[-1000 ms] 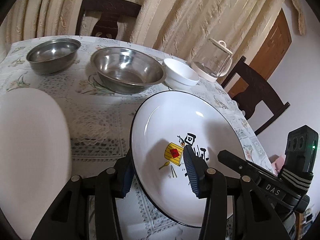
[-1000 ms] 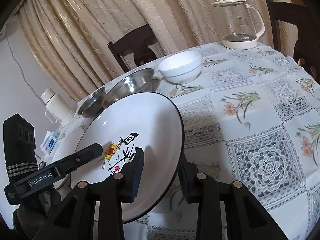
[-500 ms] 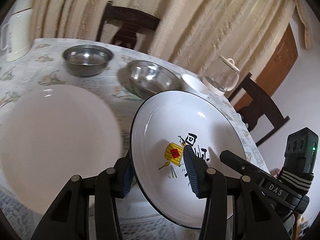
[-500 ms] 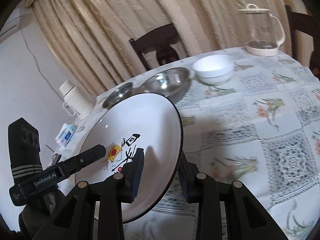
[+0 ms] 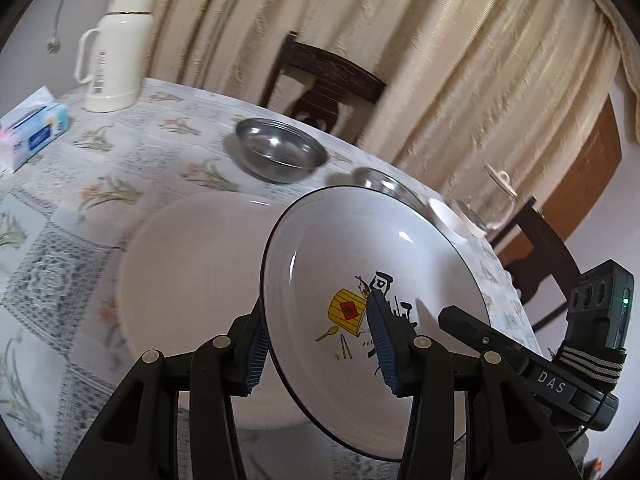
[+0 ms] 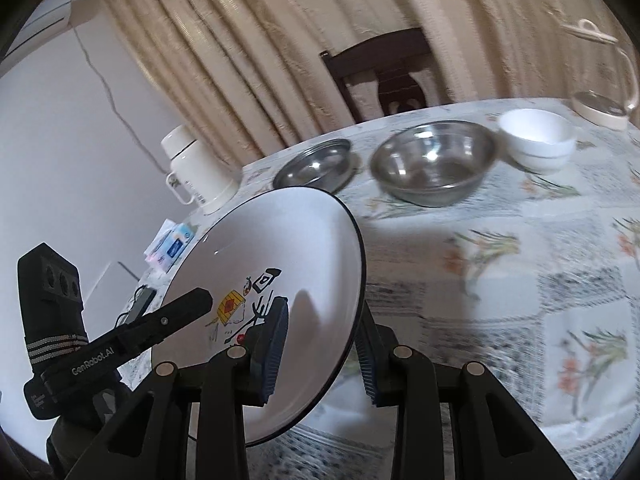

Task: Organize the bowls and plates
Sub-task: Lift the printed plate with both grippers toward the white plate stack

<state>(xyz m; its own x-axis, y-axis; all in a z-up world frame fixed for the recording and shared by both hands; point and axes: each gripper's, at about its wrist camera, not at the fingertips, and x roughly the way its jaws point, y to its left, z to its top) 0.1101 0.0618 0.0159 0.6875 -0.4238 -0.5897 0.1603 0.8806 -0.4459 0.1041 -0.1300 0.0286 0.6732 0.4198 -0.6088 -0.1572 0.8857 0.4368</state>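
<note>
Both grippers hold one white plate with a black rim and a yellow drawing [image 5: 360, 256] [image 6: 288, 248], tilted, above the table. My left gripper [image 5: 316, 344] is shut on its left edge; my right gripper [image 6: 320, 348] is shut on its right edge. A plain white plate [image 5: 192, 264] lies on the tablecloth below and left of it. A small steel bowl [image 5: 280, 154] [image 6: 314, 162], a larger steel bowl [image 6: 434, 160] [image 5: 380, 182] and a white bowl [image 6: 538, 140] [image 5: 446, 216] stand in a row at the back.
A white thermos [image 5: 116, 44] [image 6: 198, 168] and a tissue pack [image 5: 32, 132] [image 6: 170, 246] sit at the table's left. A glass kettle [image 6: 604, 80] [image 5: 490, 204] stands at the right. Dark chairs [image 5: 324, 84] stand behind, before curtains.
Both grippers have lifted the decorated plate and carried it left, toward the plain white plate. The thermos and tissue pack have come into the left view.
</note>
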